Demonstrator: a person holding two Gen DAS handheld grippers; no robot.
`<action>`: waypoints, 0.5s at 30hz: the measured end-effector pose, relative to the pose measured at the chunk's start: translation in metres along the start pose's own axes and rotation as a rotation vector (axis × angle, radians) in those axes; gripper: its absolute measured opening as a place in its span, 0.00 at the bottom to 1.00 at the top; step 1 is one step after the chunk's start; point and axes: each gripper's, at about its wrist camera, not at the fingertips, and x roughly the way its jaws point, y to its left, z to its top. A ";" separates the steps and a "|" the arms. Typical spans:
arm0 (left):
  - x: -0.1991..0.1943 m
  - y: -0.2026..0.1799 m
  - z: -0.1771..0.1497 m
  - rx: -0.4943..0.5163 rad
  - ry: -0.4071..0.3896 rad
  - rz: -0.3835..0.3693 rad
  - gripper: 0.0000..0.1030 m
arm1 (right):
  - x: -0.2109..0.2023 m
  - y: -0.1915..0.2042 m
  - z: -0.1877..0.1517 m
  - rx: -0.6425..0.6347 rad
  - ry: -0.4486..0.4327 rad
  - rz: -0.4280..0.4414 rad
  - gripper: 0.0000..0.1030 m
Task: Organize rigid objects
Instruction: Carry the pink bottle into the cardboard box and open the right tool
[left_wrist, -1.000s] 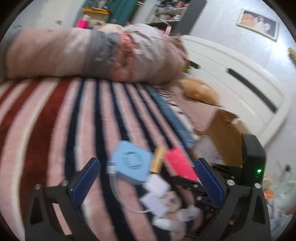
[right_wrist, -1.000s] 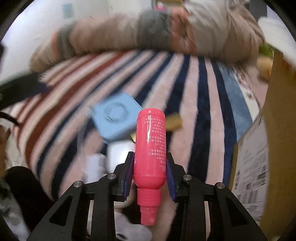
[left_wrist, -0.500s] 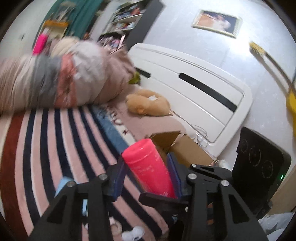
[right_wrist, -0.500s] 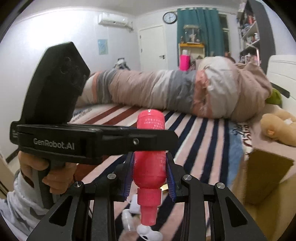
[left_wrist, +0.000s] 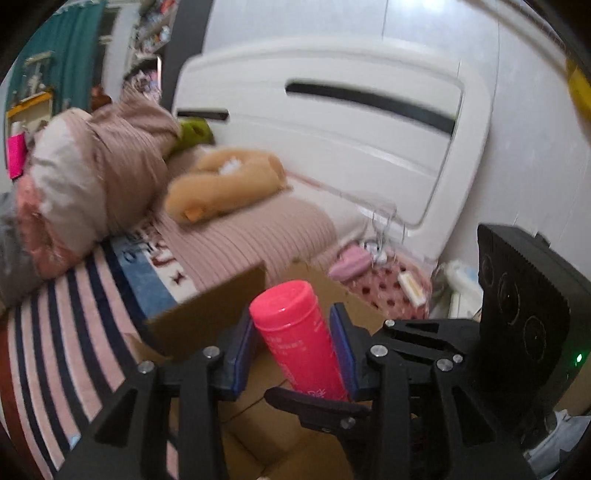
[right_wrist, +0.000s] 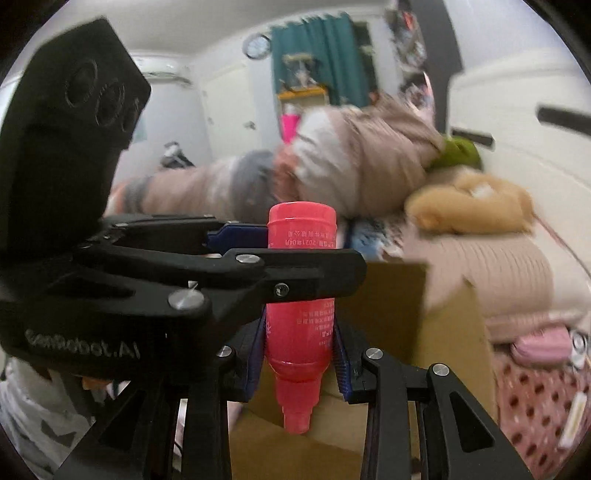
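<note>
Both fingers sets now clamp bottle; right view alone shows its nozzle.

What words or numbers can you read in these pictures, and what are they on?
"GenRobot.AI", blurry, on the side of the left gripper.
"2021" in an upside-down date line near the top of the pink bottle; the rest of it is too blurred.
Other print on the bottle: too small to read.
Pattern on the bedsheet: too blurred.
</note>
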 end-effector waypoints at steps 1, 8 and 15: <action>0.010 -0.002 -0.001 0.003 0.024 -0.001 0.35 | 0.005 -0.008 -0.003 0.004 0.026 -0.012 0.27; 0.053 -0.003 -0.004 -0.022 0.155 -0.015 0.37 | 0.028 -0.035 -0.023 0.027 0.160 -0.052 0.27; 0.046 0.010 -0.010 -0.044 0.166 0.016 0.55 | 0.035 -0.029 -0.026 -0.007 0.202 -0.077 0.38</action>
